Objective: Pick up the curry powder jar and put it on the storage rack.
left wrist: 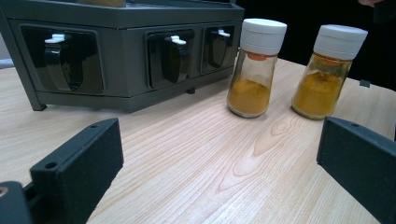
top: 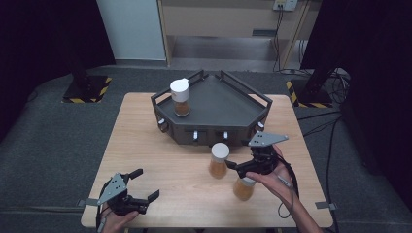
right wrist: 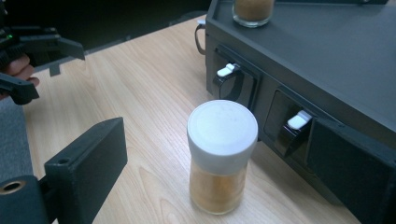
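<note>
High view: on the wooden table [top: 160, 160], the right gripper [top: 238, 167] hovers just beside a spice jar [top: 218, 160] near the grey rack [top: 214, 104]; a second jar [top: 243, 188] stands toward the right front edge.

Left gripper view: the left gripper [left wrist: 219, 168] is spread wide over bare wood, well short of both jars.

Right gripper view: spread jaws flank the white-capped jar, not touching.
</note>
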Demonstrator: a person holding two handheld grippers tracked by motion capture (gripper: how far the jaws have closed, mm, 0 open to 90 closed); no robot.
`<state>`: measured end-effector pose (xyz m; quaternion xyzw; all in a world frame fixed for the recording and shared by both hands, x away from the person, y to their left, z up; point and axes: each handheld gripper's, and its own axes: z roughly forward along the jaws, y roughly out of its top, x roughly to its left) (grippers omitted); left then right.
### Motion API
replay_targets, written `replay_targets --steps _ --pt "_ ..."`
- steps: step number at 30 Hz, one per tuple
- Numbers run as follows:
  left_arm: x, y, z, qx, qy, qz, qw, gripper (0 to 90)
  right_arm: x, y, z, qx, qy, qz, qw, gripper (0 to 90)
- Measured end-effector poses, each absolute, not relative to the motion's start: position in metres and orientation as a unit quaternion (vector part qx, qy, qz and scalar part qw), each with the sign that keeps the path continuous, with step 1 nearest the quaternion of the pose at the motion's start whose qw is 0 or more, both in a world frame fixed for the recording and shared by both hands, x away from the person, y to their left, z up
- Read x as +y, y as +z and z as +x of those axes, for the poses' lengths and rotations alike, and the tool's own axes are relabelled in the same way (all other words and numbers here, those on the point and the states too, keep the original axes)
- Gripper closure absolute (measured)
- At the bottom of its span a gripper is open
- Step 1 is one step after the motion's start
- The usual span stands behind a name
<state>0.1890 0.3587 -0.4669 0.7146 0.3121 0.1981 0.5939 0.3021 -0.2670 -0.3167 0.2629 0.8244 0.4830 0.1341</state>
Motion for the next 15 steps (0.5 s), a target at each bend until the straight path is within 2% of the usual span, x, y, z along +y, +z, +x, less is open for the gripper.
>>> replay_targets --steps 15 --pt "0.36 -0.467 0.188 0.314 0.199 0.712 0.596 0.0 -0.231 -0.313 0.352 0.867 0.418 0.253 0.101 8.9"
